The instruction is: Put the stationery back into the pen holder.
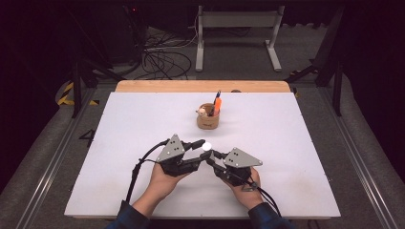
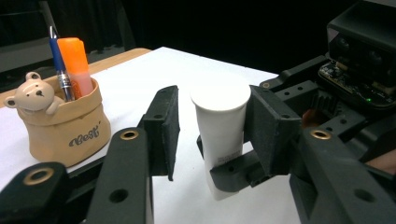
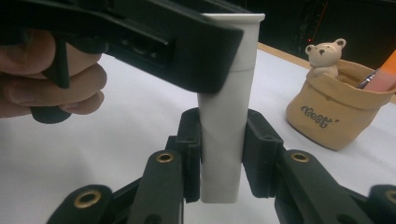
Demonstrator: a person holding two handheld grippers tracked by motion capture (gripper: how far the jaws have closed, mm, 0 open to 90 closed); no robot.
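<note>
A white tube (image 2: 218,140) with a flat round cap stands upright just above the white table (image 1: 143,124). My right gripper (image 3: 222,144) is shut on its lower body, one pad on each side. My left gripper (image 2: 215,116) is open around the cap; its right pad (image 2: 271,123) lies against the cap and its left pad (image 2: 163,126) stands a little off it. In the high view the two grippers meet at the table's middle front, left gripper (image 1: 199,148) and right gripper (image 1: 211,155), with the cap (image 1: 207,146) between them.
A tan pouch-shaped pen holder (image 1: 208,119) with a small bear figure stands behind the grippers, holding an orange marker (image 2: 78,63) and a blue pen (image 2: 58,58). A wooden edge (image 1: 200,86) runs along the table's far side. A metal frame stands on the floor beyond.
</note>
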